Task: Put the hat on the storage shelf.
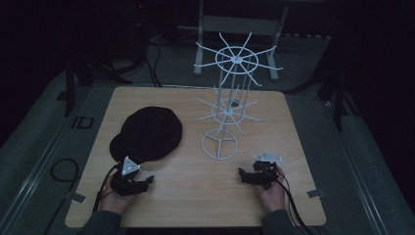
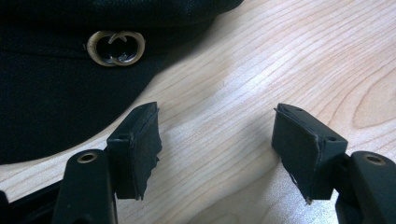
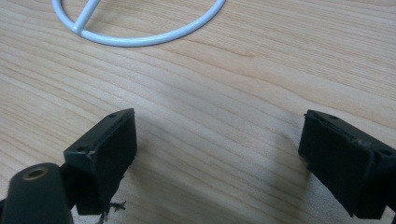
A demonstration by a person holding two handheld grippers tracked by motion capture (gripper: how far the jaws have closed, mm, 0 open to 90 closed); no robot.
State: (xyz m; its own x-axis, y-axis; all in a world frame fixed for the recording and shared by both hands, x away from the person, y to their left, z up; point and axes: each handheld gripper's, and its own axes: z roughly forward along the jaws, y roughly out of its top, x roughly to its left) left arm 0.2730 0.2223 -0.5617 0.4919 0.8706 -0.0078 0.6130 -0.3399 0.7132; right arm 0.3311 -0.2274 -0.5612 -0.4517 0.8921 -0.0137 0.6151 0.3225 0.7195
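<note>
A dim room with grey flooring and dark cables surrounds a pale wooden table (image 1: 195,196) with rounded corners and a fine lengthwise grain, set in the middle of the high view. At centre right on it stands a white wire rack (image 1: 230,105), a thin post on a ring base carrying two wheels of spoke-like arms. Left of centre lies a black cap (image 1: 149,132) of soft matte cloth, round and flat, with a small brass emblem (image 2: 115,48) of two linked rings at the upper left of the left gripper view. The left gripper (image 1: 141,182), at lower left just below the cap, has its jaws spread with bare wood between them. The right gripper (image 1: 247,175), at lower right near the rack's base, is likewise spread over bare wood.
</note>
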